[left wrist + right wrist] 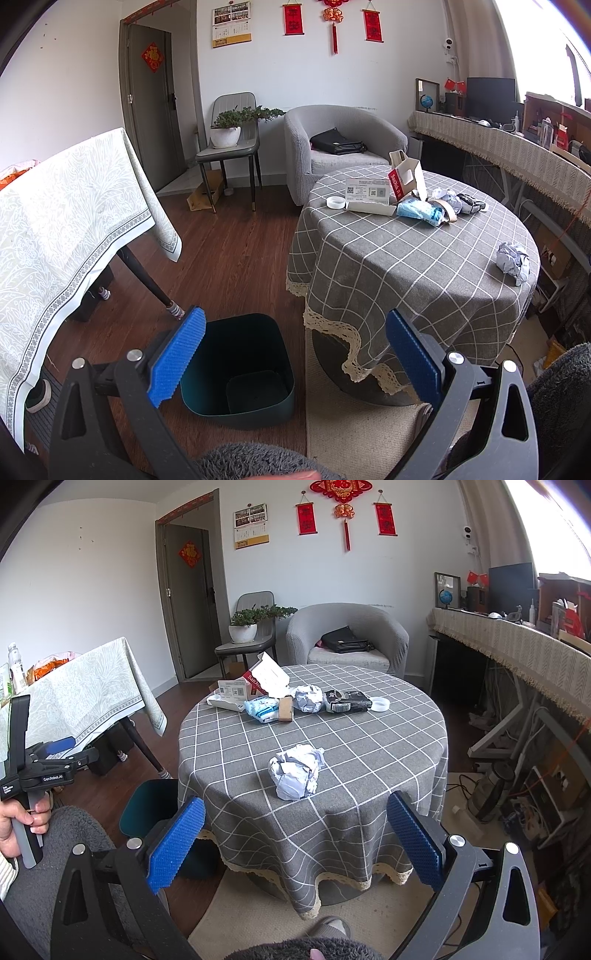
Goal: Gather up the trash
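A dark green bin (243, 373) stands empty on the floor left of the round table (406, 266), partly seen in the right wrist view as the bin (147, 805). A crumpled paper ball (297, 773) lies near the table's front edge, also the ball (513, 260). Farther back lie a blue wrapper (263, 709), a second paper ball (309, 698), a black packet (347, 700), a white lid (380, 704) and torn boxes (258, 683). My left gripper (295, 354) hangs open over the bin, holding nothing. My right gripper (295, 843) is open before the table, empty.
A second table with a pale cloth (66, 236) stands at the left. A grey armchair (347, 638) with a black bag and a chair with a potted plant (243, 626) sit behind. A cluttered long desk (517, 646) runs along the right. A beige rug (369, 435) lies under the round table.
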